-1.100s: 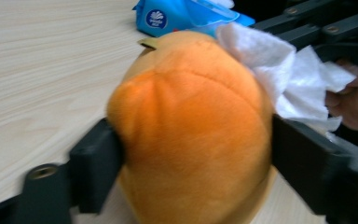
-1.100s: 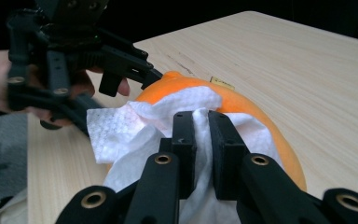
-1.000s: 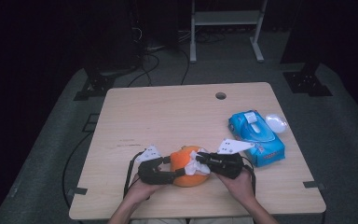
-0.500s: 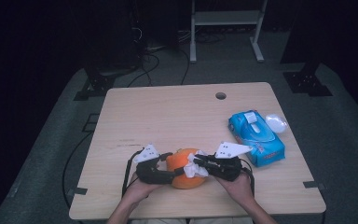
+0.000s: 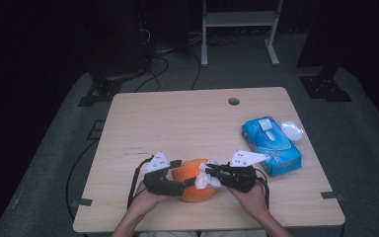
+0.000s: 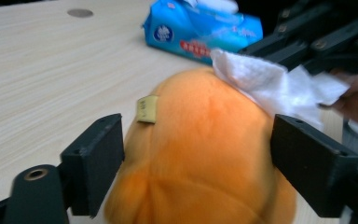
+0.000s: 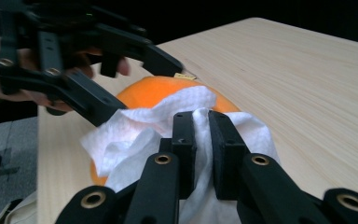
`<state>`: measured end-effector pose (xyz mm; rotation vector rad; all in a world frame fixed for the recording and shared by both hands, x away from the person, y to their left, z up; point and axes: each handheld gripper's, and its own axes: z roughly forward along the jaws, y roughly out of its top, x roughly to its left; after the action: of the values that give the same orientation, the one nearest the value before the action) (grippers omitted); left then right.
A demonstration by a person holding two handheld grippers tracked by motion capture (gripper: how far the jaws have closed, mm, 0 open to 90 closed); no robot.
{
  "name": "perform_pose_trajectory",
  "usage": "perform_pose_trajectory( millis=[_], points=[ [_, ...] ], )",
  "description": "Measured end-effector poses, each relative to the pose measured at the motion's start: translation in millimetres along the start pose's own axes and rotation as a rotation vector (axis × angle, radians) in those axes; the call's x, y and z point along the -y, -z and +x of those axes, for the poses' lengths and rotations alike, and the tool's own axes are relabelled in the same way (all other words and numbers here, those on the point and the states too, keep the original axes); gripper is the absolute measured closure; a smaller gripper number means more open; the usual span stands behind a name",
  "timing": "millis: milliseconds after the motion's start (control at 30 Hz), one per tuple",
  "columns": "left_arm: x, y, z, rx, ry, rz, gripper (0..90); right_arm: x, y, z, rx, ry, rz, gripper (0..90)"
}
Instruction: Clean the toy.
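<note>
Orange toy's (image 6: pixel 200 154) tag (image 6: pixel 147 109) — writing seemingly unreadable.

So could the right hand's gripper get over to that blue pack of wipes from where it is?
Probably yes. The blue wipes pack lies just beyond the right gripper with bare table between them. But its jaws are shut on a white tissue pressed to the orange plush.

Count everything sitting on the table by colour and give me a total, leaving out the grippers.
Orange: 1, the orange plush toy
White: 2, the white wipe and the small white pouch
Blue: 1, the blue wipes pack
Total: 4
</note>
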<state>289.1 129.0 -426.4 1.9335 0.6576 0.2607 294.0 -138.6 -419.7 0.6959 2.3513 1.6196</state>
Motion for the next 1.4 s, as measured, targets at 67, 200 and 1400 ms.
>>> perform_pose_trajectory(
  millis=[67, 200, 1400],
  points=[
    [2.6, 0.4, -0.6, -0.007, -0.013, 0.007, 27.5, 0.5, -0.8, 0.7, 0.01, 0.001, 0.007, 80.6],
    [5.1, 1.7, 3.1, -0.005, -0.003, 0.005, 31.6, 5.6, 1.6, -13.6, 0.015, -0.089, 0.007, 80.9],
    [4.2, 6.7, 5.0, 0.024, -0.008, 0.046, 37.2, 17.1, -0.3, -26.9, 0.016, -0.18, 0.029, 80.5]
  ],
)
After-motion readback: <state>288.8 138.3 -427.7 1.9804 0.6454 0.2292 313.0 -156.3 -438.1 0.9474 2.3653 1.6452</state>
